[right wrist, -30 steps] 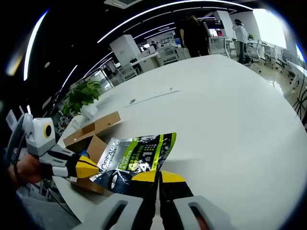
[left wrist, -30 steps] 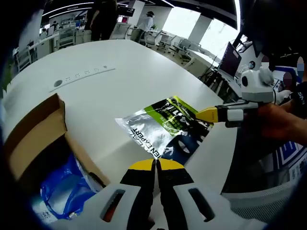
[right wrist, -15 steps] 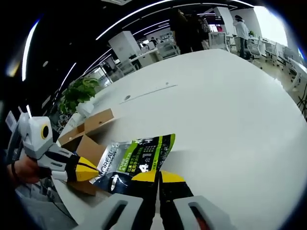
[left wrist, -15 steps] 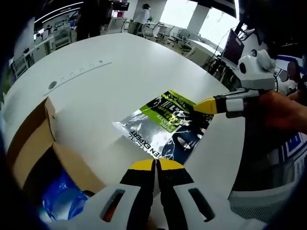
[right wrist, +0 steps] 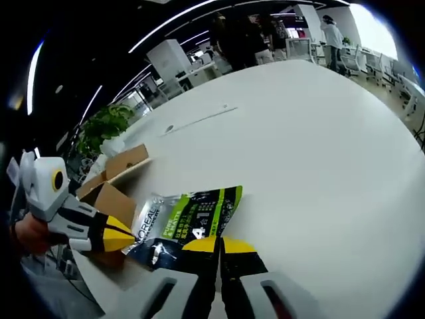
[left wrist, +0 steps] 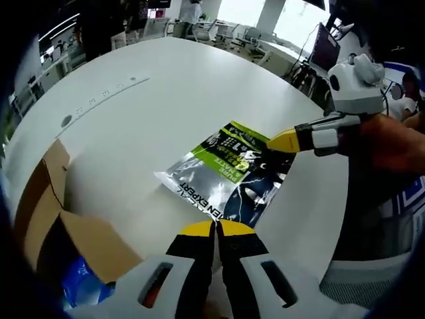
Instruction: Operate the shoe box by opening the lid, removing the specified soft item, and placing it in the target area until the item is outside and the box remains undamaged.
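Left tool (left wrist: pixel 216 229): yellow-tipped jaws pressed together, nothing between them, tips just short of the pouch's near edge
Right tool (right wrist: pixel 219 246): yellow tips pressed together, empty, at the pouch's edge; in the left gripper view it reaches in from the right, its tip at the pouch's far corner, whether touching I cannot tell
Pouch (left wrist: pixel 229 173): flat, glossy foil sachet lying on the desk, outside the box; silver, lime green and dark navy panels
Writing: "EN EXPERT" reads along the silver edge in the left gripper view; "L'OREAL" and a large "4 in 1" in the right gripper view (right wrist: pixel 189 222); smaller print too fine to read
Shoe box (left wrist: pixel 56 229): plain brown cardboard, lid flap raised, near the pouch; crumpled blue plastic (left wrist: pixel 80 286) inside
Desk (left wrist: pixel 166 93): wide, smooth, white, rounded edge; a strip of small sockets set into it further off
Room: open office with ceiling light strips, chairs, monitors, a potted plant (right wrist: pixel 106 129), people standing far back
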`<state>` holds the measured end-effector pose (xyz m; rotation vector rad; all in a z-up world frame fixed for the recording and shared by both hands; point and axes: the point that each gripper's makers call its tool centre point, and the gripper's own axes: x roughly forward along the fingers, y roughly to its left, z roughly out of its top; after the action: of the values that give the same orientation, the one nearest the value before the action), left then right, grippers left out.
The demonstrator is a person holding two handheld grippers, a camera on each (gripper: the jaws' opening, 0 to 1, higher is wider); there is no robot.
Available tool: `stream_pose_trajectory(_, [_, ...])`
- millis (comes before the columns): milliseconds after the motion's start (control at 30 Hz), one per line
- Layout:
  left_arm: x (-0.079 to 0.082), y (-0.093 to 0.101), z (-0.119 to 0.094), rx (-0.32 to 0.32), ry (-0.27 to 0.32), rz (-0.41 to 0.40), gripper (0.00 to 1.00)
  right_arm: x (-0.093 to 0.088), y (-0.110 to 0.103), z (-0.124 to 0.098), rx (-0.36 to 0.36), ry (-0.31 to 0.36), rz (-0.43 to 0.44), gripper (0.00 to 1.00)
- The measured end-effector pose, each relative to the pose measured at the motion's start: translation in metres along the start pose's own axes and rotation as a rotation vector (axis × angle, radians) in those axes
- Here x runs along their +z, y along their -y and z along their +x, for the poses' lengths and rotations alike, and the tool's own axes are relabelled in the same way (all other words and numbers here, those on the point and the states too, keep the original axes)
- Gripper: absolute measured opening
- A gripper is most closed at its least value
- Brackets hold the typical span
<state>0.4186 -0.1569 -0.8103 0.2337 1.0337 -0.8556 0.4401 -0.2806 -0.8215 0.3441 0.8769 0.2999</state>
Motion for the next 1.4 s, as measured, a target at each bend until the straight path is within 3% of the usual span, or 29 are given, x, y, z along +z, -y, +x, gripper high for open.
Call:
stream_pose_trajectory(600, [-0.010, -0.001, 0.018, 0.038, -0.094, 0.033, 0.00, -0.017, 0.011, 0.010, -0.015, -0.036, -0.001, 0.00])
stream_pose_trajectory(967, [-0.016, -0.001, 0.023, 0.049, -0.134, 0.027, 0.01, -0.018, 0.016, 0.010, -0.020, -0.029, 0.000, 0.00])
stream_pose_trajectory(1200, [-0.015, -0.001, 0.020, 0.053, -0.127, 0.034, 0.02, -0.021, 0.015, 0.007, -0.025, -0.035, -0.001, 0.00])
stream_pose_trajectory(1400, [-0.015, 0.001, 0.014, 0.065, -0.118, 0.018, 0.04, -0.021, 0.012, 0.001, -0.035, -0.030, -0.001, 0.06])
